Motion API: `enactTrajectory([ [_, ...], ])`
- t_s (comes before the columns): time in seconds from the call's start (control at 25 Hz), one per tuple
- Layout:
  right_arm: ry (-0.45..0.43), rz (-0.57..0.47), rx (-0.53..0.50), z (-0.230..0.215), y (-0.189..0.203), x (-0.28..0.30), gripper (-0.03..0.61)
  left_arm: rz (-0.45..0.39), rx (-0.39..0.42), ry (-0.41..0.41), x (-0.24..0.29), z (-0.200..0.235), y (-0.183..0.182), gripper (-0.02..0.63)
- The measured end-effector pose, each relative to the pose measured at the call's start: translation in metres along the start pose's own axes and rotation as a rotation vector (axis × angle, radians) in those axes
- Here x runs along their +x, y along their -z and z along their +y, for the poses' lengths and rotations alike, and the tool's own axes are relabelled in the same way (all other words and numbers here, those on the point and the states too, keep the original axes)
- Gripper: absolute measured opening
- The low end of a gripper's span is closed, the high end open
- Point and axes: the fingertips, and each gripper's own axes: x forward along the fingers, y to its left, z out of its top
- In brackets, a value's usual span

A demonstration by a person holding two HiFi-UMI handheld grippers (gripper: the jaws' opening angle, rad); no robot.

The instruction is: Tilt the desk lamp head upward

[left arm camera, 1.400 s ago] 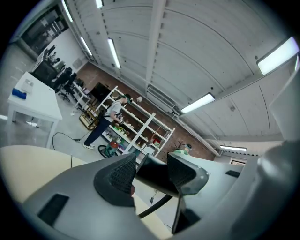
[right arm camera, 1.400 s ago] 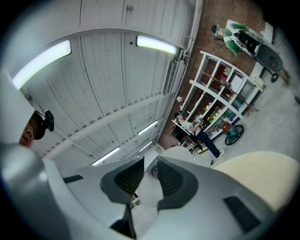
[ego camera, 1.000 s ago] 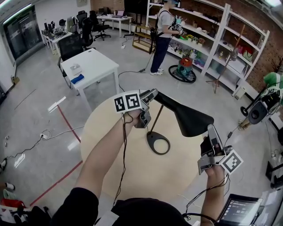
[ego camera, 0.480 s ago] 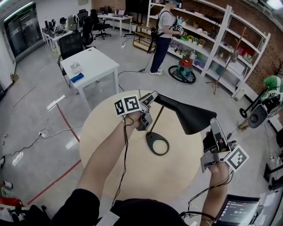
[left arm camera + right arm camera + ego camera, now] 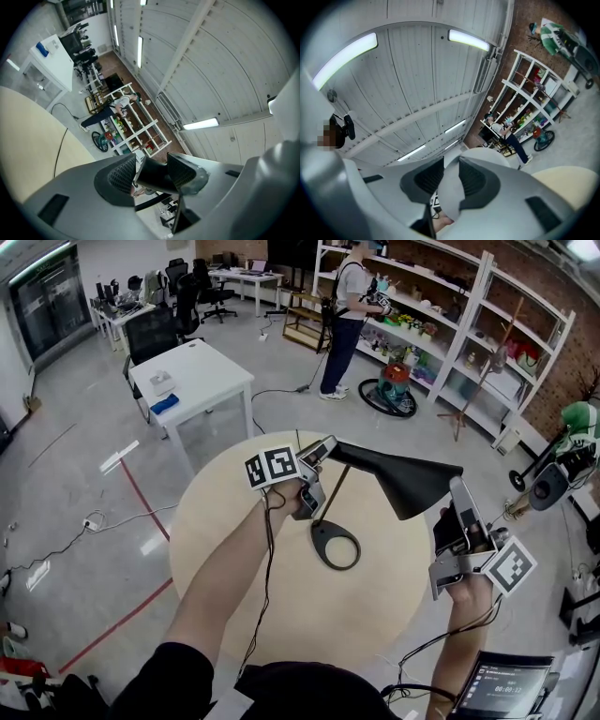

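Observation:
A black desk lamp stands on the round beige table (image 5: 234, 521), its ring base (image 5: 336, 545) near the middle and a thin stem rising from it. The cone-shaped lamp head (image 5: 403, 482) lies roughly level, wide end to the right. My left gripper (image 5: 322, 450) is shut on the head's narrow neck, seen as a black piece (image 5: 154, 176) between the pads of my left gripper (image 5: 152, 174). My right gripper (image 5: 454, 493) is shut on the shade's wide rim; the rim's pale inner side (image 5: 450, 197) fills the gap in my right gripper (image 5: 451, 180).
A white desk (image 5: 192, 381) stands beyond the table at the left. A person (image 5: 342, 320) stands by white shelving (image 5: 469, 324), with a teal vacuum cleaner (image 5: 392, 385) on the floor. A screen (image 5: 502, 690) sits at the bottom right. Cables and red tape cross the floor at left.
The lamp head's wide end has swung upward and rightward, and my right gripper has gone with it. My left gripper has stayed on the neck with little movement.

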Motion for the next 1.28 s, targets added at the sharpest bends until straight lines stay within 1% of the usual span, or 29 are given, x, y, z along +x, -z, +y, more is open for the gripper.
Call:
enactTrajectory([
  [0.2,-0.011,-0.003,-0.013,0.009,-0.004,0.005,0.083,0.000,-0.032,0.012,-0.002,0.000,0.003,0.215],
  [0.48,-0.028,0.014,-0.043,0.019,-0.009,0.019,0.084,-0.002,-0.036,0.011,-0.004,0.002,0.001,0.215],
  [0.72,-0.036,0.013,-0.043,0.023,-0.010,0.020,0.086,0.002,-0.031,0.009,-0.005,0.001,0.003,0.216],
  [1.08,-0.049,0.012,-0.041,0.026,-0.011,0.028,0.084,-0.008,-0.050,0.010,-0.006,0.004,0.002,0.215],
  [1.28,-0.052,0.006,-0.034,0.030,-0.012,0.026,0.086,-0.003,-0.043,0.007,-0.008,0.001,0.002,0.216],
])
